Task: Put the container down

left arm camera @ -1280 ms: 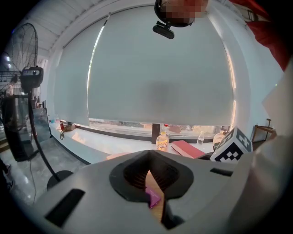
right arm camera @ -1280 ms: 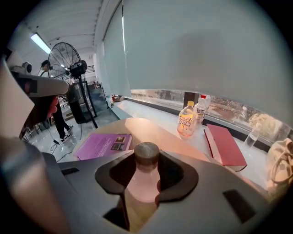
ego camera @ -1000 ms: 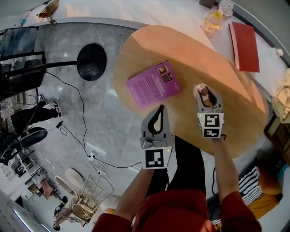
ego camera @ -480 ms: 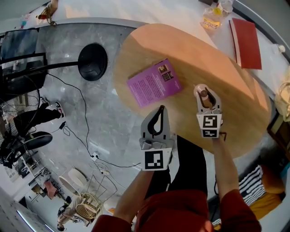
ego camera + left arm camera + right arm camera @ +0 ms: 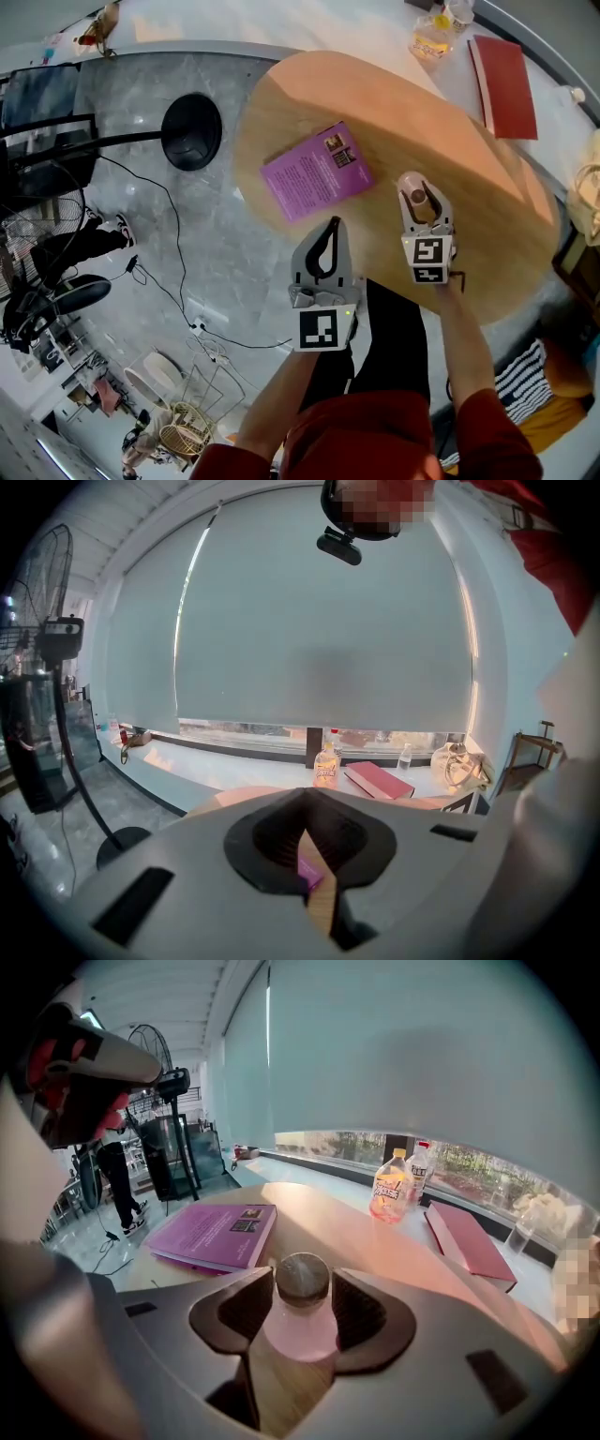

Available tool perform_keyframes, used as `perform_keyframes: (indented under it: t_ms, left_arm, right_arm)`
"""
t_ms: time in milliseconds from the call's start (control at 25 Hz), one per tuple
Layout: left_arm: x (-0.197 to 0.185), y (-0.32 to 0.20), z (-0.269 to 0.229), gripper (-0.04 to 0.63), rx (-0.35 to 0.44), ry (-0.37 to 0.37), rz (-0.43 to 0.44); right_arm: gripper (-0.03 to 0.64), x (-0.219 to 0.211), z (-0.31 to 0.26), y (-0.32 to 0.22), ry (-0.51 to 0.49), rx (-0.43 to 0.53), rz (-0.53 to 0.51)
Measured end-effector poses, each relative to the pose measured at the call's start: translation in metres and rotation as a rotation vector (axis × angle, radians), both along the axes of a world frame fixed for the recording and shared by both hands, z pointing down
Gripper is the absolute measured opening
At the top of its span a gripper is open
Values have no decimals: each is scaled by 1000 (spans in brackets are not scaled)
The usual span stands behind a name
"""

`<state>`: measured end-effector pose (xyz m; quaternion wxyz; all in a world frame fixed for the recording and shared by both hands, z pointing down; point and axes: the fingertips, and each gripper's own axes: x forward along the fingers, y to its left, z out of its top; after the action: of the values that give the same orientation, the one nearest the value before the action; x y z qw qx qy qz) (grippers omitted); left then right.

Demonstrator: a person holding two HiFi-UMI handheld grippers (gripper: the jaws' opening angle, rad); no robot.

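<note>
A small pink container (image 5: 418, 196) with a dark round cap stands upright on the round wooden table (image 5: 375, 103), near its front edge. My right gripper (image 5: 419, 184) straddles it. In the right gripper view the container (image 5: 302, 1321) sits between the two dark pads, and the jaws are opening with a thin gap on each side of the cap. My left gripper (image 5: 327, 228) hovers off the table's near left edge, over the floor. Its jaws are shut and hold nothing; in the left gripper view (image 5: 305, 855) they meet.
A purple book (image 5: 316, 172) lies on the table left of the container. On the window ledge behind are a red book (image 5: 503, 86) and drink bottles (image 5: 428, 37). A black stand base (image 5: 190, 128) and cables lie on the grey floor to the left.
The right gripper's jaws have spread slightly around the container, which now stands on the table. That gripper has drifted a little left. The left gripper has stayed where it was.
</note>
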<state>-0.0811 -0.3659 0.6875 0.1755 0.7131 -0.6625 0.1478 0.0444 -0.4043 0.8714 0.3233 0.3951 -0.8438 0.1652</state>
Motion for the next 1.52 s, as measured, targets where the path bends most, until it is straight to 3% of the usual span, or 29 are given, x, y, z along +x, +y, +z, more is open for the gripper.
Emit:
perform_keyframes:
  t_ms: [160,720,1040,1520]
  left_arm:
    - [0,3,-4,6,5,-4,2]
    - [12,18,-33,6,35,-20,6]
    - [14,36,-56,6,46,-37,11]
    - [3,42,-117,6,97,-40,70]
  right_arm:
    - [230,3,1,3,-29,-44,13]
    - [235,29,-33,35,-49,-67,47]
    - [235,42,-88,47,-67,-34,73]
    - [232,57,-205,57,-83,100,150]
